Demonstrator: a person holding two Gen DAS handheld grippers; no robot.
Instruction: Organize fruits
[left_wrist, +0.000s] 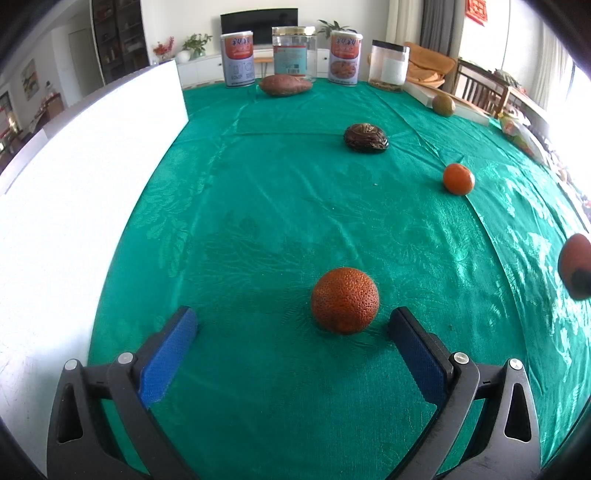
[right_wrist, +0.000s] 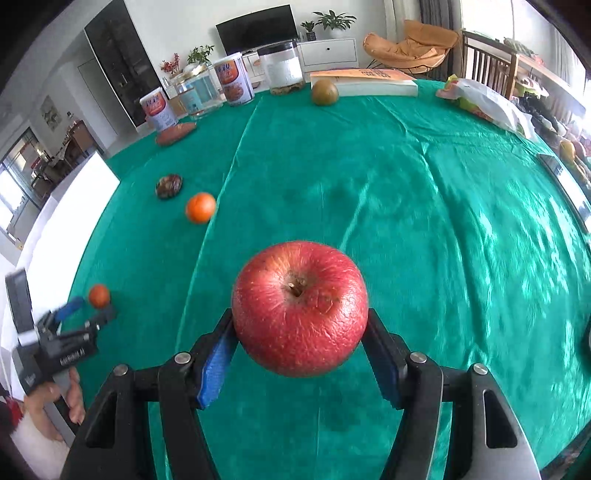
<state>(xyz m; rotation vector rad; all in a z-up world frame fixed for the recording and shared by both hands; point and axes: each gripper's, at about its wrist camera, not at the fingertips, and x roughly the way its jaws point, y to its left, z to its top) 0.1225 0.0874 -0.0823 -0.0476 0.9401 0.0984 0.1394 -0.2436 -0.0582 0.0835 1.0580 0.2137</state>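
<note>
Apple (right_wrist: 300, 308) hangs above the green cloth (right_wrist: 424, 206), clamped between the blue pads of the right gripper (right_wrist: 300, 325), stem end facing up toward the camera. It is near-round, with no real long axis. The pads bear only on its flanks, so a quick swing could roll it loose and drop it onto the cloth. The left gripper (left_wrist: 291, 326) stands wide and empty at the near left, just short of a rough orange (left_wrist: 345, 301), which a careless pass might knock rolling.
</note>
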